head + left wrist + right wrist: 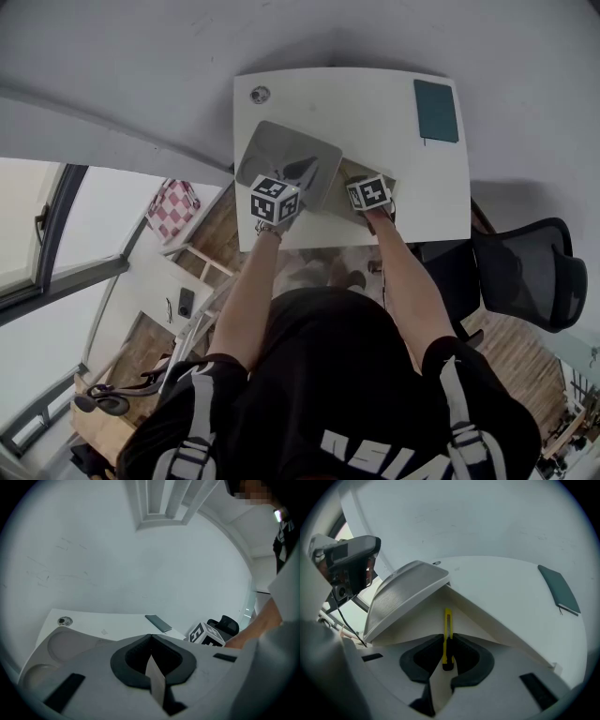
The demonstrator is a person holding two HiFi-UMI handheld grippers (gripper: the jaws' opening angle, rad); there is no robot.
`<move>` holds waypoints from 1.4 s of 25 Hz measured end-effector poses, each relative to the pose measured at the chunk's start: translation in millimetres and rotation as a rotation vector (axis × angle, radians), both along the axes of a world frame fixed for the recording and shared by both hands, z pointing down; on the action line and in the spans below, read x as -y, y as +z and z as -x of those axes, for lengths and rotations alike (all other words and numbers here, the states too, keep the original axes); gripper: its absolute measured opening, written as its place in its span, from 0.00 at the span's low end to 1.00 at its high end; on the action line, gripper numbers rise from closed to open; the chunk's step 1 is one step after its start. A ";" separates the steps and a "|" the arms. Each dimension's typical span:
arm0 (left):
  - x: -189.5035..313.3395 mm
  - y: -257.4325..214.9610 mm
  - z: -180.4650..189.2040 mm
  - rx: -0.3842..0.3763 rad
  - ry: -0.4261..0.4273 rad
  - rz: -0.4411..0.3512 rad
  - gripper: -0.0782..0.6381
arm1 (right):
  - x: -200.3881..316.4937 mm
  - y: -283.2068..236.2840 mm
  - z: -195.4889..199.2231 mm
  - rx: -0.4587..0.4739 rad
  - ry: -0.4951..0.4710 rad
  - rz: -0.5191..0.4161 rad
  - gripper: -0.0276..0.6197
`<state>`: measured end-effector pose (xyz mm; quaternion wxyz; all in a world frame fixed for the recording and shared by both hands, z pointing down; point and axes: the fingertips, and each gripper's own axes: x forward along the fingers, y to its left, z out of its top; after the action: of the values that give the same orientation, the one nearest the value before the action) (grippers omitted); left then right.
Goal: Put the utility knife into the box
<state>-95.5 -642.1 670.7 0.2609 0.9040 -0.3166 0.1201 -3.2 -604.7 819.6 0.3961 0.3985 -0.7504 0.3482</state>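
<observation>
- Right tongs [448, 641] are clamped on the utility knife [448, 620], a slim yellow plastic bar. They hold it near its tail end, and its long body points ahead between the dark, rubbery pads.
- Left tongs [151, 638] have their jaws pressed together, with nothing showing between them in their own view. In the head view they sit at the near edge of the raised lid [286, 161], though I cannot tell whether they pinch it.
- Just past the knife's tip lies the open box [497, 620], pale, smooth and straight-walled. The knife hangs over the box's mouth and does not yet rest on its floor.
- The lid is a round-cornered sheet with a brushed, metal-like sheen, tilted up on the left.
- The step in hand looks like the insertion itself. The next move calls for lowering the knife flat onto the box floor, then parting the right jaws with the lid kept up.
- Farther off, a thin dark-green notebook [436, 110] lies flat on the white matte table [375, 103], well apart from the box.
</observation>
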 end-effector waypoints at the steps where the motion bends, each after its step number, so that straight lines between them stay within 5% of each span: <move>1: 0.1 0.1 0.5 -0.001 -0.002 0.001 0.14 | -0.7 0.6 -0.5 -0.003 0.002 0.002 0.16; 14: 2.5 -7.4 4.1 -0.018 -0.035 -0.005 0.14 | 5.7 -19.1 3.4 0.037 0.027 -0.047 0.20; 23: -7.6 -28.9 2.8 -0.028 -0.102 -0.031 0.14 | 15.4 -71.1 -11.4 0.103 0.069 -0.174 0.20; 35: -45.3 -74.9 -17.6 0.056 -0.145 -0.141 0.14 | -2.5 -144.3 -51.2 0.185 0.168 -0.350 0.16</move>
<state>-77.8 -596.8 595.7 0.1956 0.8911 -0.3961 0.1037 48.0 -602.2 675.3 0.2201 0.4886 -0.7967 0.2795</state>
